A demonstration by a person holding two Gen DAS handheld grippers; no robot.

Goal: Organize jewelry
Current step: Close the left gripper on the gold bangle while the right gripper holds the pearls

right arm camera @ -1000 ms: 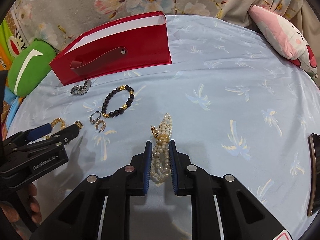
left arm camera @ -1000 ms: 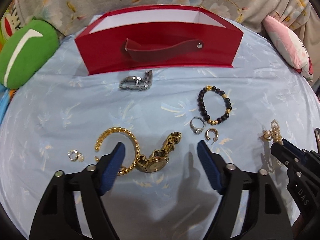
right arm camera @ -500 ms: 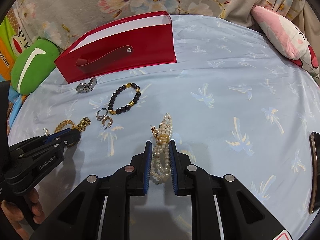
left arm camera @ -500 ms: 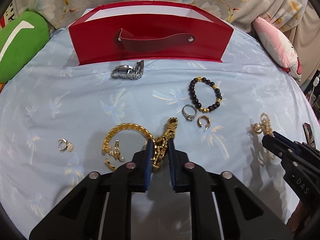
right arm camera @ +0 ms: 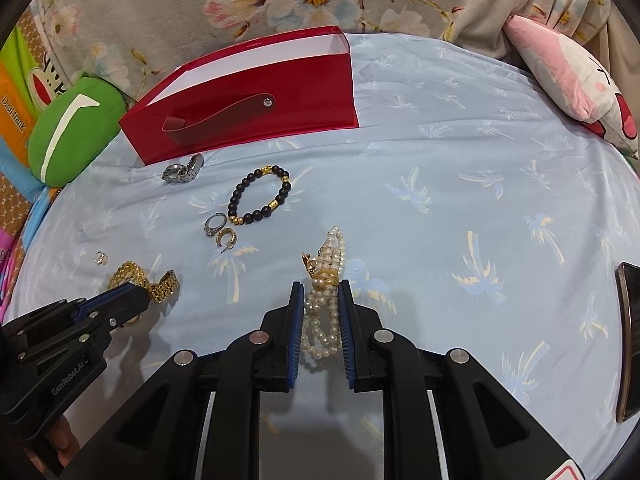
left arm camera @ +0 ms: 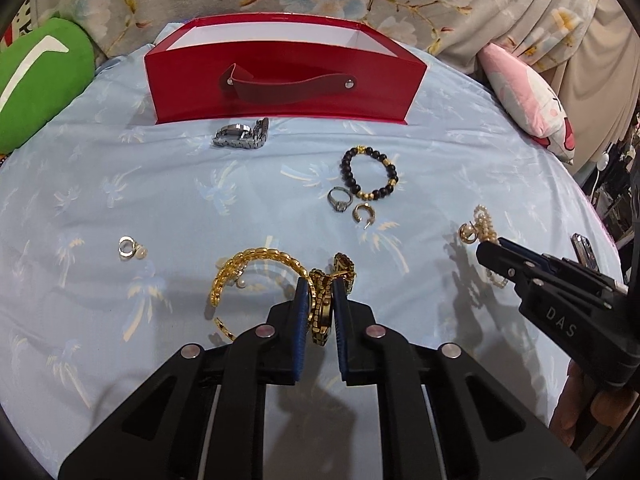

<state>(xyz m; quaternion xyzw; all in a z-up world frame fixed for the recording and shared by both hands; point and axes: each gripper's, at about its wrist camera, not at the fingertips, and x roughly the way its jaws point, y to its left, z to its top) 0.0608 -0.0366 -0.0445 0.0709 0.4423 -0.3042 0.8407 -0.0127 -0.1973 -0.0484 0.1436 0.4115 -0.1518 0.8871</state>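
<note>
My left gripper (left arm camera: 321, 286) is shut on a gold watch (left arm camera: 323, 308), held just above the blue sheet, beside a gold chain bangle (left arm camera: 256, 264). My right gripper (right arm camera: 320, 292) is shut on a pearl bracelet (right arm camera: 326, 300) with a gold clasp. An open red box (left arm camera: 280, 76) stands at the back. In front of it lie a silver watch (left arm camera: 242, 136), a black bead bracelet (left arm camera: 370, 174), a silver ring (left arm camera: 339, 199), a gold hoop earring (left arm camera: 363, 214) and a small pearl ring (left arm camera: 130, 247).
A green cushion (left arm camera: 36, 80) lies at the far left and a pink cushion (left arm camera: 528, 100) at the far right. A phone (right arm camera: 628, 340) lies at the right edge of the bed. Floral fabric is behind the box.
My left gripper closed on the gold watch and has lifted it slightly, moving nearer the box. My right gripper stays shut on the pearl bracelet.
</note>
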